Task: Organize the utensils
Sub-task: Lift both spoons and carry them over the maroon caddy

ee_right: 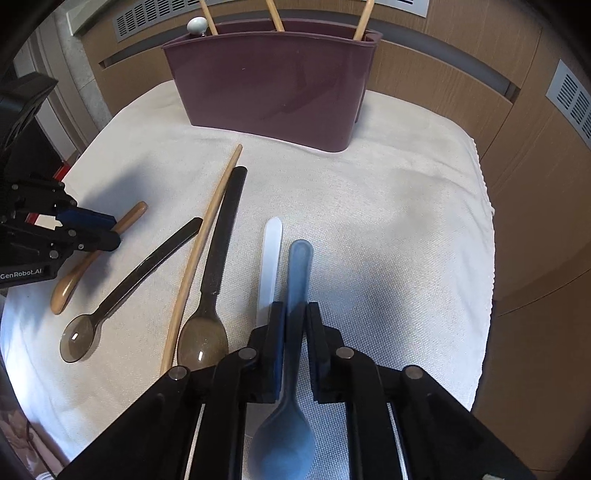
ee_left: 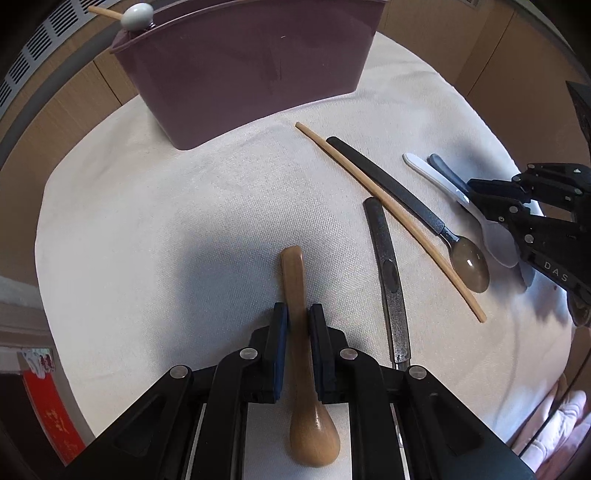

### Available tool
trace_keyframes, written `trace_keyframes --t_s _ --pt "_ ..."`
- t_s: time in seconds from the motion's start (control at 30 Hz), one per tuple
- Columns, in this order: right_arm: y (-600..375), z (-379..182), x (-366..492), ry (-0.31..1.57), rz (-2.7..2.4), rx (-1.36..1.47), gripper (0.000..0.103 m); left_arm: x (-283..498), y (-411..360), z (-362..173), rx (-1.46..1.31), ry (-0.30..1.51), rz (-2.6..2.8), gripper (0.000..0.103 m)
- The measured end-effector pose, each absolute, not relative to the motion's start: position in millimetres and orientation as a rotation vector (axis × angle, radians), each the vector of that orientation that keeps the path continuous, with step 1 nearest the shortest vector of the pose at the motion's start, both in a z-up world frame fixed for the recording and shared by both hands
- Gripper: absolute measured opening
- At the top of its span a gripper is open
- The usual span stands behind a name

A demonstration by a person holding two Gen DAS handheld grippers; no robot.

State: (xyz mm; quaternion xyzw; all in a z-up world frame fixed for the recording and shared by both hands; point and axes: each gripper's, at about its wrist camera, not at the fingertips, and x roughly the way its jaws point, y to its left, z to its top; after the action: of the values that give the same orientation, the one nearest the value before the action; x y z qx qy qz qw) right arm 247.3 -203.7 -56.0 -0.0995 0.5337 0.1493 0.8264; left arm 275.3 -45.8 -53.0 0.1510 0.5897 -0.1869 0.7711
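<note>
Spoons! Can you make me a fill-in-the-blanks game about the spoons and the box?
1. The left gripper has its fingers around the ____ spoon.
2. The right gripper has its fingers around the ____ spoon.
3. The white spoon lies right beside the ____ spoon.
4. The box holding chopsticks is ____ in colour.

Missing words: wooden; blue; blue; purple

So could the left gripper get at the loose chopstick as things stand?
Probably not yet: the left gripper is shut on the wooden spoon. The chopstick itself lies uncovered on the cloth, beside a dark spoon.
</note>
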Motion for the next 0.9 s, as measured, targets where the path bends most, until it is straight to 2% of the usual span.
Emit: trace_keyframes --t_s 0.13,0.33,0.53,0.9 --pt "-211.0 -44.6 234.8 1.070 0.312 -0.145 0.010 264.5 -47.3 -51.1 0.302 1.207 -0.375 0.012" --pt "-225.9 -14.2 205.6 0.949 0.280 -0.086 0.010 227.8 -32.2 -42.6 0.080 1.009 -0.332 0.012" --pt "-229.4 3.8 191.3 0.907 0.264 -0.038 0.010 192.5 -11.0 -20.9 -0.141 0.862 -0.306 0.011" --pt "-222.4 42.8 160.6 0.762 0.307 -0.024 0.010 147.1 11.2 41.5 -0.157 0.671 -0.343 0.011"
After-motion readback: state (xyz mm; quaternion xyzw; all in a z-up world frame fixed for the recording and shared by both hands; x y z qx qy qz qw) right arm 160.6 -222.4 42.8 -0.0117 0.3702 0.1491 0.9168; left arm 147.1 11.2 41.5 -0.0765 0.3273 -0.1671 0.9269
